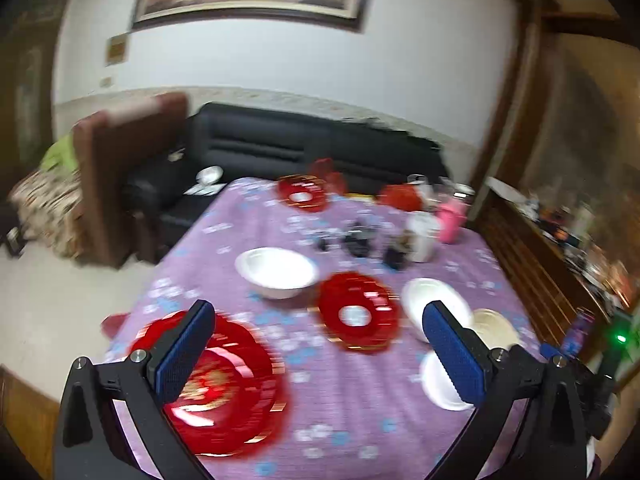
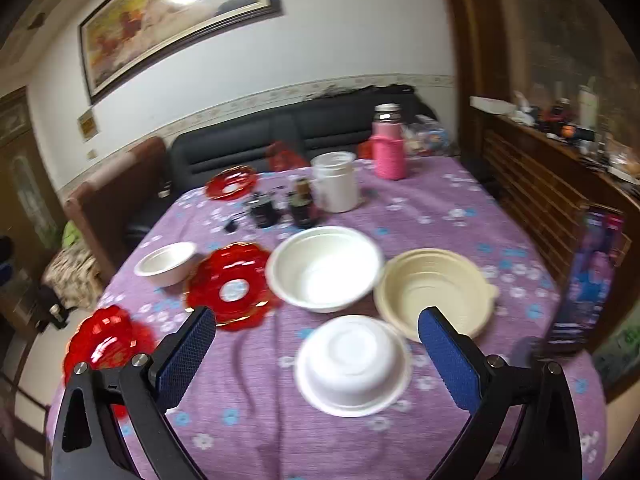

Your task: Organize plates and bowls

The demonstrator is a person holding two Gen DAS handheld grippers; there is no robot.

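Observation:
On the purple flowered tablecloth (image 2: 420, 208) lie red plates and white bowls. In the left wrist view my left gripper (image 1: 318, 354) is open and empty above the table, with a large red plate (image 1: 236, 392) under its left finger, a red ring plate (image 1: 358, 316) ahead, and a white bowl (image 1: 278, 272) beyond. In the right wrist view my right gripper (image 2: 316, 354) is open and empty just above an upside-down white bowl (image 2: 352, 366). Ahead stand a large white bowl (image 2: 326, 268), a cream bowl (image 2: 434, 290), a red ring plate (image 2: 232, 286), a small white bowl (image 2: 166, 264) and a red plate (image 2: 106, 340).
At the table's far side stand a white canister (image 2: 336, 186), a pink flask (image 2: 388, 148), dark small jars (image 2: 280, 208) and another red plate (image 2: 232, 182). A black sofa (image 2: 280, 132) lies beyond. A wooden cabinet (image 2: 560, 168) and a purple box (image 2: 588, 276) are at the right.

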